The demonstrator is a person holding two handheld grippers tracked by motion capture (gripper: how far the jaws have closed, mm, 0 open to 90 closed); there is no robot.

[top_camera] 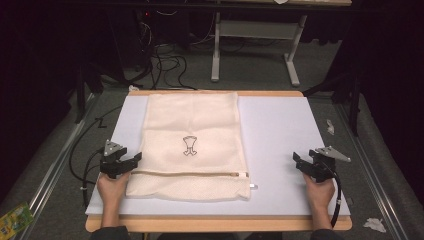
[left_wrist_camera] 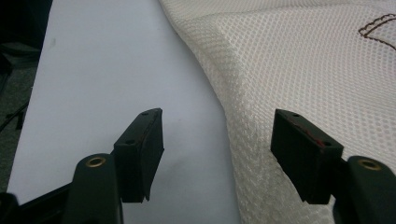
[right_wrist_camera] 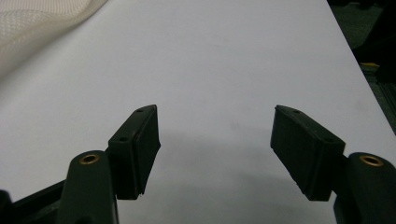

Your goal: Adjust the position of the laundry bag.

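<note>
Both hands rest low, left tool (top_camera: 131,162) and right tool (top_camera: 299,161) released beside the mesh bag (top_camera: 192,145).

Black grippers with blocky black fingers (left_wrist_camera: 140,154), brass-coloured rivets, grey three-cornered top plates, trailing black cables, and dark sleeves.

Left tongs (top_camera: 131,161): hand-held low, jaws spread wide, pointed inward, gripping nothing. Right tongs (top_camera: 299,161): hand-held low, jaws spread wide, pointed inward, likewise empty.

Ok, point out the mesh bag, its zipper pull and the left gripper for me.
mesh bag (top_camera: 192,120), high view, on the upper cloth panel.
zipper pull (top_camera: 253,186), high view, on the metal tab.
left gripper (left_wrist_camera: 217,154), left gripper view, midway between its open jaws.
</note>
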